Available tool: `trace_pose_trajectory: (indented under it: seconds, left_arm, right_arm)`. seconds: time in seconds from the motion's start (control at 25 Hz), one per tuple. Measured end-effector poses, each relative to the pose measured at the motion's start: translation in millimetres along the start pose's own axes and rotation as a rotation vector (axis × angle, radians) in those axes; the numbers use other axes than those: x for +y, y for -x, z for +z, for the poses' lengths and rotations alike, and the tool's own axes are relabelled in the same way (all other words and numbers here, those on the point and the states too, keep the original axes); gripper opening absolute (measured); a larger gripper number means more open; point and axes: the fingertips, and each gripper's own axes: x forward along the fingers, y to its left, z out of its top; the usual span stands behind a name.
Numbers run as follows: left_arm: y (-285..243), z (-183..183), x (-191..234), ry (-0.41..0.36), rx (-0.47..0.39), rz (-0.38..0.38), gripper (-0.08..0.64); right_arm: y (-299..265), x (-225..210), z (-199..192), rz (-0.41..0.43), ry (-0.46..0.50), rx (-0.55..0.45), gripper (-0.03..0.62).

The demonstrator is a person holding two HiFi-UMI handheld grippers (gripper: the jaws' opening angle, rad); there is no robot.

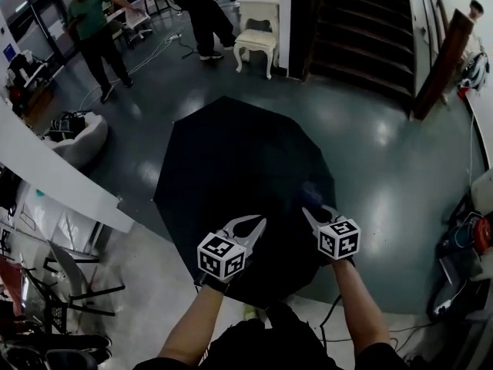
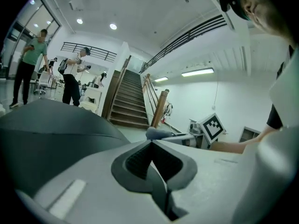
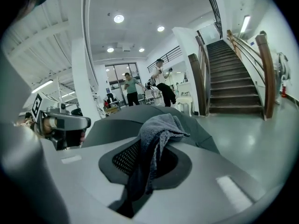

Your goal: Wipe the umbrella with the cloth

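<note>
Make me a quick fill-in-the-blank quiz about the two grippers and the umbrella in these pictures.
The right gripper is shut on a grey ____.
The left gripper holds ____.
The open umbrella on the floor is coloured ____.
Missing words: cloth; nothing; black.

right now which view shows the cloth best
The right gripper view: the grey cloth hangs large and sharp, pinched in the right gripper. The head view gives only a dim bluish smudge over the umbrella; the left gripper view shows a small grey lump.
</note>
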Motion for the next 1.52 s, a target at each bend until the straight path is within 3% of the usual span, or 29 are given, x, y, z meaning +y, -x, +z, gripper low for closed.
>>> trace_pose_trajectory:
  seconds: [0.2, 0.84, 1.52]
  left_arm:
    - [32, 16, -3, 0.006, -0.053, -0.023, 0.009]
    - [120, 83, -33, -0.024, -0.276, 0.009, 0.009]
    - [161, 87, -39, -0.07, -0.302, 0.055, 0.009]
  right_arm:
    - [15, 67, 33, 0.03, 0.029, -0.079, 0.083]
    - [64, 170, 86, 0.067, 0.078, -0.221, 0.083]
    - [71, 215, 89, 0.095, 0.093, -0.229, 0.08]
